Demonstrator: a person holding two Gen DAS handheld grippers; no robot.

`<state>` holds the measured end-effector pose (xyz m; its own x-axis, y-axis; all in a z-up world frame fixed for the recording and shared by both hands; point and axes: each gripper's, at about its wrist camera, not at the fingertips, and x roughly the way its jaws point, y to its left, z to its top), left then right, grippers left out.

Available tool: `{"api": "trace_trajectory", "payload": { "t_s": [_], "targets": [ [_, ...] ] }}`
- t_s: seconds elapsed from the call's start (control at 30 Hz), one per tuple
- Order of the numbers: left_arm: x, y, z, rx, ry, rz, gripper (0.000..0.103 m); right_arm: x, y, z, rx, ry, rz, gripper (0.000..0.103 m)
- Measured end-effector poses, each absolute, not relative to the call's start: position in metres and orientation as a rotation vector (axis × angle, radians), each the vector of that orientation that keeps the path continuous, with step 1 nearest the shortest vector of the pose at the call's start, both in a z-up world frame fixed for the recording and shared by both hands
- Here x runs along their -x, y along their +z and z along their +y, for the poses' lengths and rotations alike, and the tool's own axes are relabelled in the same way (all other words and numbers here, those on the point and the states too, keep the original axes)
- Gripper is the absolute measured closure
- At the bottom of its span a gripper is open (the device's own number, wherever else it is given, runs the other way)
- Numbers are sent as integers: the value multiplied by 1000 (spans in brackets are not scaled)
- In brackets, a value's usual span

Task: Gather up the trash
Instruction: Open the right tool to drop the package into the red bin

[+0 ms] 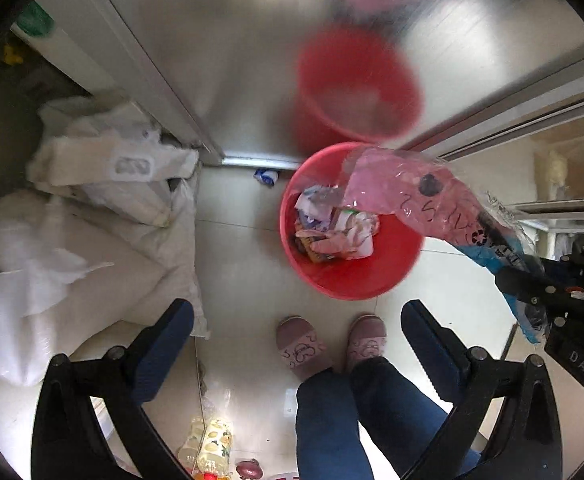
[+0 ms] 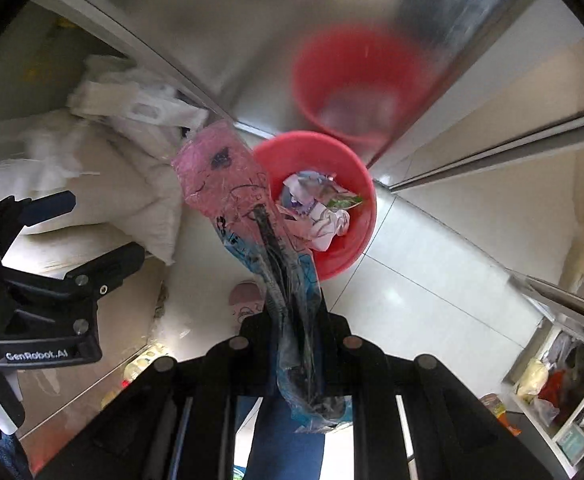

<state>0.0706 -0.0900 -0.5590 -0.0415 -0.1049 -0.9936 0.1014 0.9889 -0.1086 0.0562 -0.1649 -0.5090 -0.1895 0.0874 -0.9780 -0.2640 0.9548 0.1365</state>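
gripping plastic wrapper point(image 2: 252, 216) over red basin point(image 2: 355, 248)

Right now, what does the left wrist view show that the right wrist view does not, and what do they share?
Only the left wrist view shows both slippers, the small blue-and-white scrap on the floor by the metal panel, and the left hand-held gripper from behind, open with nothing between its fingers.

Only the right wrist view shows the open shelf of goods at lower right, and the right hand-held gripper shut on the plastic wrapper.

Both show the red bin holding crumpled trash, its blurred reflection above, the wrapper and the white sacks.
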Motion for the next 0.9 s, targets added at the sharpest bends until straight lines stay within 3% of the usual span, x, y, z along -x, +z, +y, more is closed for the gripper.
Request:
{"api": "trace_trajectory", "payload": {
  "t_s": [0.23, 0.43, 0.53, 0.6, 0.67, 0.9],
  "targets": [
    [-79, -628, -86, 17, -169, 1633, 0, -61, -592, -177, 136, 282, 1791, 90],
    [-88, -650, -89, 1, -188, 1637, 0, -69, -628, -180, 123, 264, 1818, 90],
    [-92, -654, -86, 24, -194, 1649, 0, -68, -627, -180, 123, 275, 1812, 83],
    [-93, -651, -85, 21, -201, 1651, 0, -66, -620, -181, 102, 294, 1800, 72],
    [-93, -646, -85, 9, -203, 1648, 0, -65, -614, -182, 77, 329, 1752, 48],
    [-92, -613, -87, -8, -213, 1628, 0, -61, -581, -189, 50, 307, 1712, 41]
  ]
}}
